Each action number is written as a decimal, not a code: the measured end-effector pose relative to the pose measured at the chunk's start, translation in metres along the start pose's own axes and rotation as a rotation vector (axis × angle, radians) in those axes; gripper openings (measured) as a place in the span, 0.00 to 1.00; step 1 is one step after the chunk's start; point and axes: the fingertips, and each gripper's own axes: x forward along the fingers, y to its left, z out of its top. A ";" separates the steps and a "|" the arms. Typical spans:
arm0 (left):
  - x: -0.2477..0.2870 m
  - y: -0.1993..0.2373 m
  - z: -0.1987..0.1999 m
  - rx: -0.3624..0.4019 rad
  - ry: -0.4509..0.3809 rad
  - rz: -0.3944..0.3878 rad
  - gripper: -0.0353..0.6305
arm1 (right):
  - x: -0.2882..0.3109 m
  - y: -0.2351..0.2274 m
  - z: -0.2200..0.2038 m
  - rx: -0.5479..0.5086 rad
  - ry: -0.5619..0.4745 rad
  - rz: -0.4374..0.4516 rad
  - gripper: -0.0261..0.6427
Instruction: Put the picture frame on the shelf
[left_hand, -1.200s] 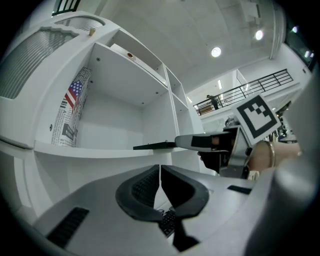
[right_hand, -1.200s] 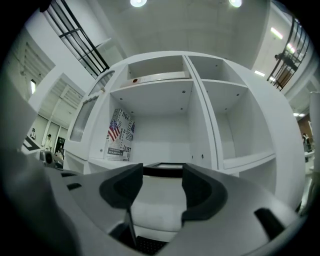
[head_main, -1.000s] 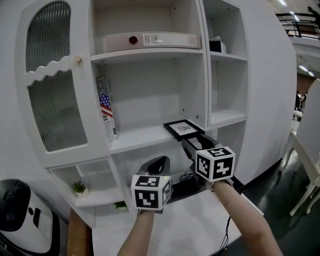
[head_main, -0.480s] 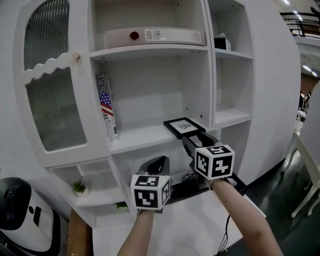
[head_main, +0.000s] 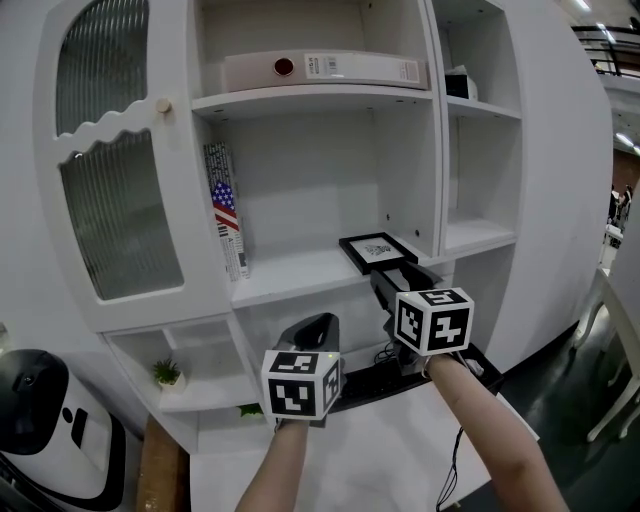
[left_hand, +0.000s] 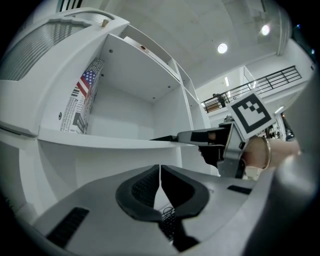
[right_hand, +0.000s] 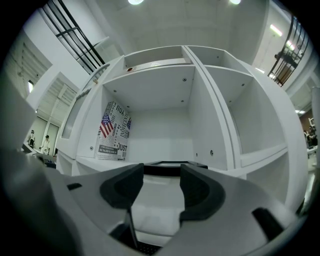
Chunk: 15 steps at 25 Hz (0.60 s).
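The black picture frame lies flat at the front right corner of the white middle shelf, its near edge at the shelf's lip. My right gripper points at it from just below and in front. In the right gripper view its jaws stand apart, and the frame's edge runs across beyond the tips, not pinched. My left gripper hovers lower and to the left, shut on nothing. From the left gripper view, the right gripper meets the frame at shelf level.
Upright magazines lean at the shelf's left wall. A binder lies on the shelf above. A glass door with a knob closes the left side. A small plant and black cables sit lower down.
The cabinet has drifted right in the head view as the camera turned. Both grippers and the frame keep their places relative to the shelf.
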 end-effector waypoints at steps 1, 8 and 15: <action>0.000 0.001 0.000 -0.002 0.000 0.000 0.08 | 0.000 -0.001 0.002 -0.002 -0.003 -0.003 0.37; 0.000 0.000 -0.002 -0.010 0.003 -0.010 0.08 | 0.000 -0.002 0.000 0.025 -0.008 0.028 0.37; -0.006 -0.009 0.002 -0.001 -0.020 -0.025 0.08 | -0.038 0.024 0.004 0.050 -0.073 0.095 0.36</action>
